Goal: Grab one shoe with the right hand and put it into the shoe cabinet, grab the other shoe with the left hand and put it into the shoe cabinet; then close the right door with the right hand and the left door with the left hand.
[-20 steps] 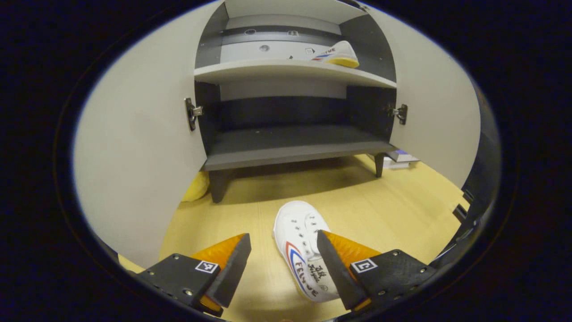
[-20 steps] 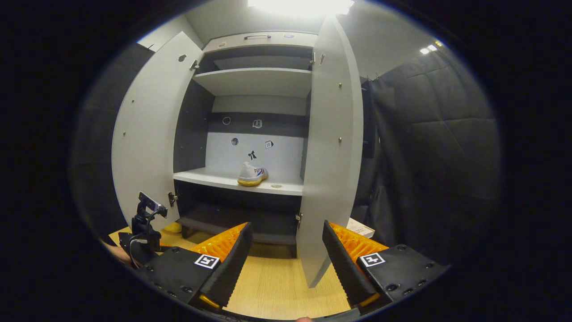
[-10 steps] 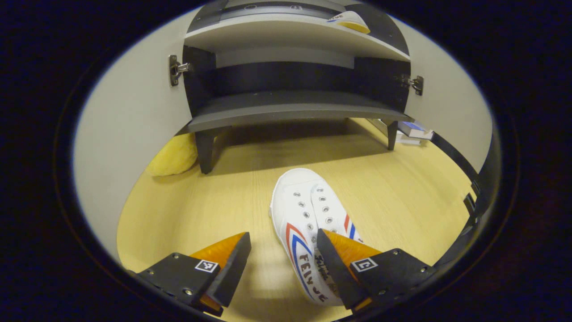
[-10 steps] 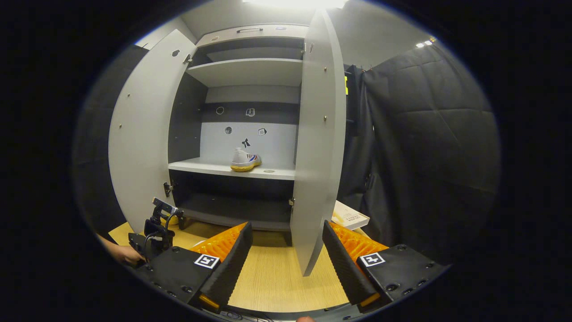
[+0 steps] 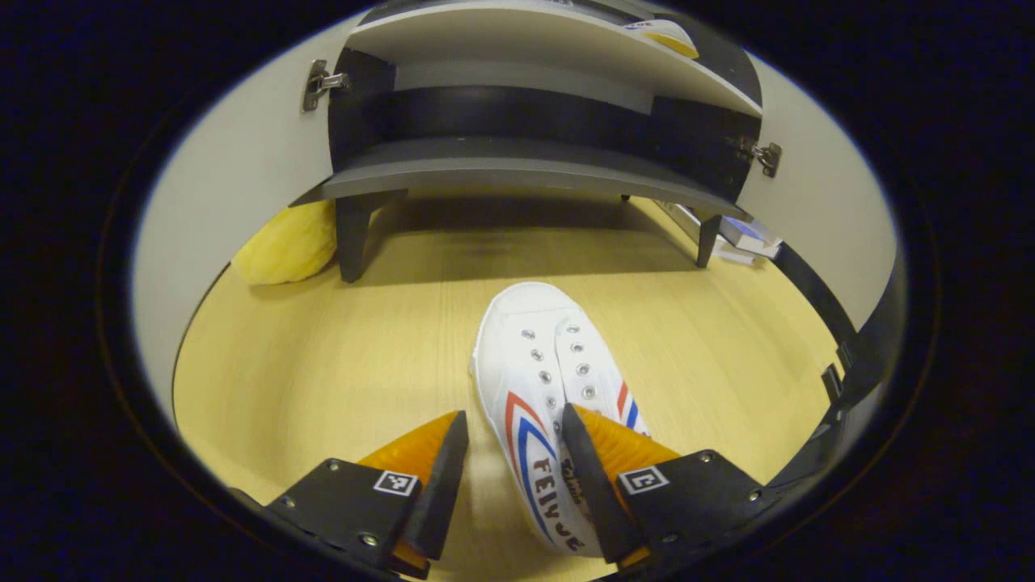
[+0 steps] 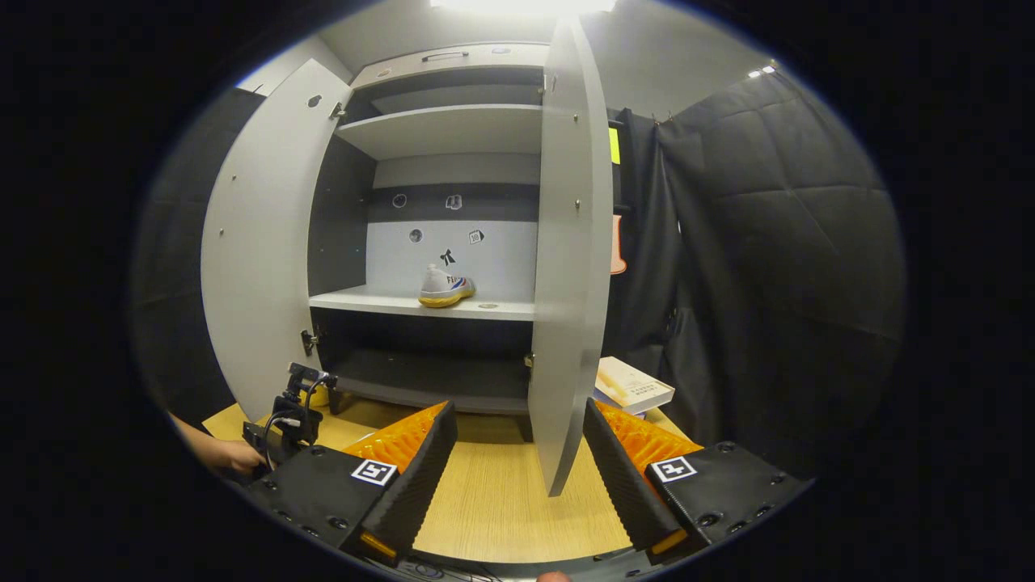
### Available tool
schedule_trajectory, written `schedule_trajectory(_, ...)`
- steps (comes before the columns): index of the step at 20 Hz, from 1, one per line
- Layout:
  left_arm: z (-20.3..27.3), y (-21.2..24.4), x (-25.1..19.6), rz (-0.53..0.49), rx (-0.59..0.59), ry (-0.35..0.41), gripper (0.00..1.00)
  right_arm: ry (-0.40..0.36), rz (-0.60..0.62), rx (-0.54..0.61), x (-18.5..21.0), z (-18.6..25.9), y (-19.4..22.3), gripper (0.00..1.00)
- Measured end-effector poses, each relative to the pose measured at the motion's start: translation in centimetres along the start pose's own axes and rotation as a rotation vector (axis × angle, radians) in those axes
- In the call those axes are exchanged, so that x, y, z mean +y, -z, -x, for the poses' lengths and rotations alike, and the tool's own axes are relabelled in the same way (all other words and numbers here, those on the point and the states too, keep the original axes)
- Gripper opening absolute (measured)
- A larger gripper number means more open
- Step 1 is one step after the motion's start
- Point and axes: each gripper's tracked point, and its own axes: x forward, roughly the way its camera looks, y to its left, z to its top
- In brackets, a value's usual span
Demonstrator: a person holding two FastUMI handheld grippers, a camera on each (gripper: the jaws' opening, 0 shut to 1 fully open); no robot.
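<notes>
A: Cabinet point(image 6: 453, 242)?
B: Both doors open, one shoe point(image 6: 445, 288) on the middle shelf point(image 6: 380, 302).
A: Other shoe point(image 5: 543, 380)?
B: On the floor point(image 5: 340, 356). Left gripper point(image 5: 509, 485) spread over its heel, one finger on top, not clamped. Right gripper point(image 6: 517, 477) open, empty.

The floor point(image 5: 340, 356) in front of the shoe cabinet point(image 6: 453, 137) looked like pale wood laminate with a fine straight grain and a soft sheen, and the white shoe point(image 5: 542, 380) lying on it was of matt canvas-like cloth with small shiny metal eyelets. The cabinet's doors point(image 6: 259, 234) and shelves were smooth matt board, grey and off-white, with bright metal hinges point(image 5: 319, 81) at the door edges. To the right of the cabinet hung a black quilted cloth point(image 6: 776, 242), dull and padded, and a book point(image 6: 635, 386) with a smooth paper cover lay at the cabinet's foot.
</notes>
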Motion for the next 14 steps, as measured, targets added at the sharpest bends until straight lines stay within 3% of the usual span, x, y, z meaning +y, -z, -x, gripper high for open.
schedule_trajectory(2, 0.1, 0.0, -0.2, -0.012, 0.016, -0.002, 0.58, -0.008, -0.009, 0.000, -0.1, 0.1, 0.0, 0.98)
schedule_trajectory(5, 0.1, -0.1, -0.1, -0.012, 0.015, -0.028, 0.54, -0.016, -0.001, -0.002, 0.0, 0.2, 0.1, 0.98)
schedule_trajectory(6, 0.3, -0.2, -0.2, -0.006, 0.015, -0.025, 0.42, -0.020, 0.004, 0.000, 0.0, 0.2, 0.2, 0.98)
schedule_trajectory(8, 0.0, -0.5, 0.3, -0.016, 0.006, -0.039, 0.41, -0.027, 0.007, 0.006, 0.1, 0.2, 0.5, 0.98)
schedule_trajectory(9, 0.1, -0.6, 0.3, -0.004, 0.005, -0.034, 0.27, -0.029, 0.004, 0.008, 0.1, 0.3, 0.5, 0.98)
schedule_trajectory(10, 0.1, -0.6, 0.2, -0.003, 0.008, -0.029, 0.20, -0.030, 0.000, 0.008, 0.1, 0.3, 0.5, 0.98)
schedule_trajectory(11, -0.4, -0.7, 0.5, -0.010, -0.009, -0.046, 0.20, -0.029, -0.007, 0.010, 0.1, 0.3, 0.5, 0.98)
schedule_trajectory(12, -0.2, -0.7, 0.3, -0.014, -0.006, -0.047, 0.02, -0.032, -0.013, 0.007, 0.2, 0.2, 0.5, 0.98)
schedule_trajectory(14, 0.0, -1.1, 0.4, -0.030, -0.012, -0.057, 0.02, -0.037, -0.014, -0.002, 0.3, 0.1, 0.1, 0.98)
